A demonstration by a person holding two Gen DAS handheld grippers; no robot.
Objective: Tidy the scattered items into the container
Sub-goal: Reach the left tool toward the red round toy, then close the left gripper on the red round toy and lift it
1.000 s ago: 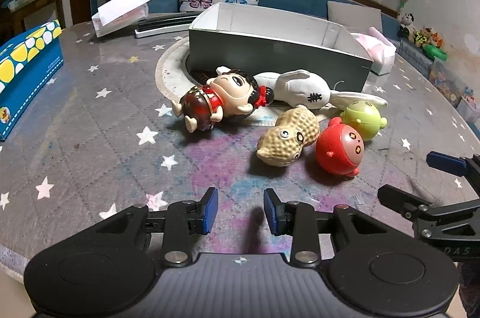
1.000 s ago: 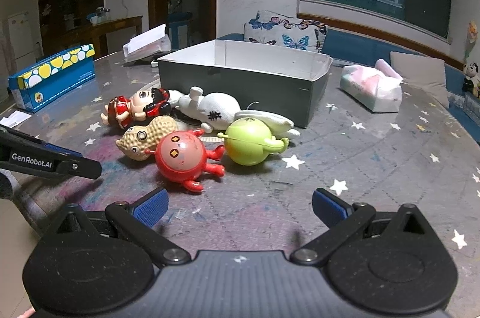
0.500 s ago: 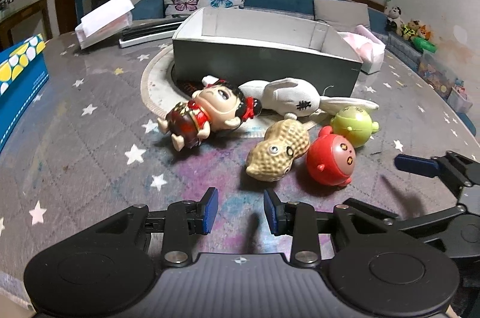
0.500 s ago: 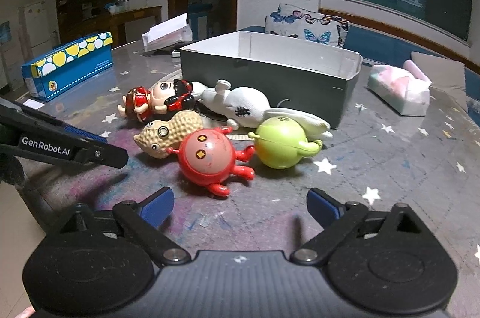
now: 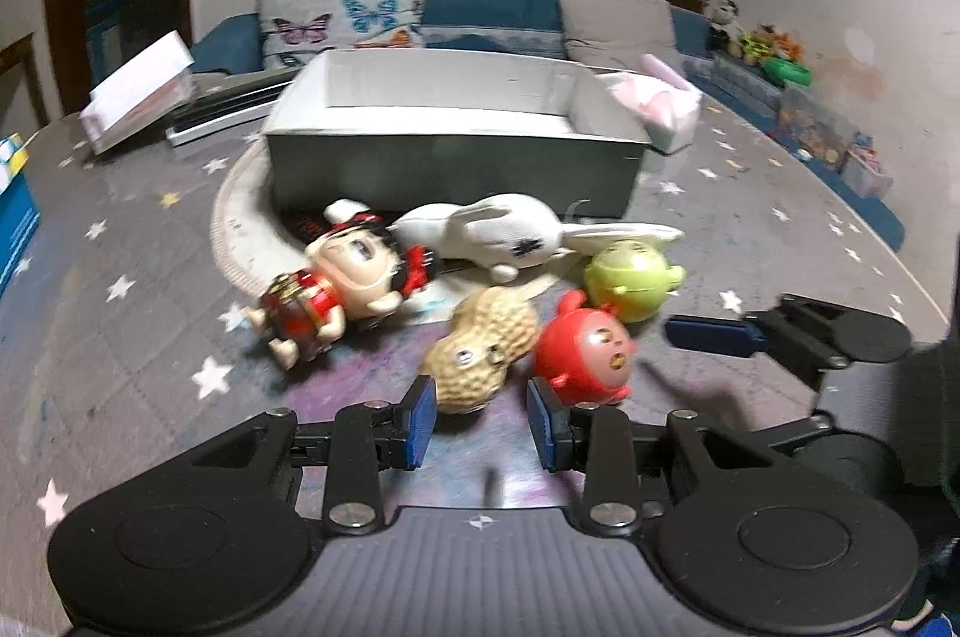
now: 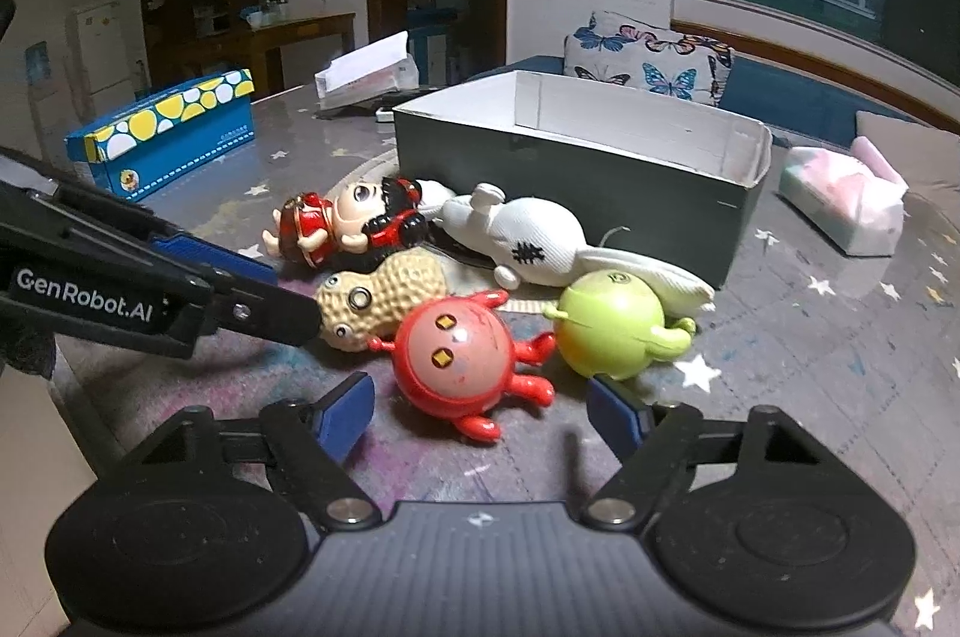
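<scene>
Several toys lie in front of an open grey box [image 5: 456, 163] [image 6: 576, 169]: a red doll [image 5: 336, 289] [image 6: 342, 223], a white plush rabbit [image 5: 498, 235] [image 6: 528, 241], a tan peanut toy [image 5: 480, 349] [image 6: 384, 295], a red round toy [image 5: 585, 355] [image 6: 456, 355] and a green round toy [image 5: 630, 277] [image 6: 612, 325]. My left gripper [image 5: 481, 424] is open, its jaws just short of the peanut toy's near end. My right gripper [image 6: 480, 412] is open, wide apart around the near side of the red round toy. Neither holds anything.
A blue and yellow box [image 6: 168, 132] stands at the table's left. A white paper holder [image 5: 138, 90] is at the back left, a pink tissue pack [image 5: 654, 108] [image 6: 840, 199] beside the box's right. A round mat [image 5: 240, 241] lies under the box.
Both grippers have moved forward toward the toys. The left now reaches the peanut toy and the right brackets the red round toy. The toys have not moved.
</scene>
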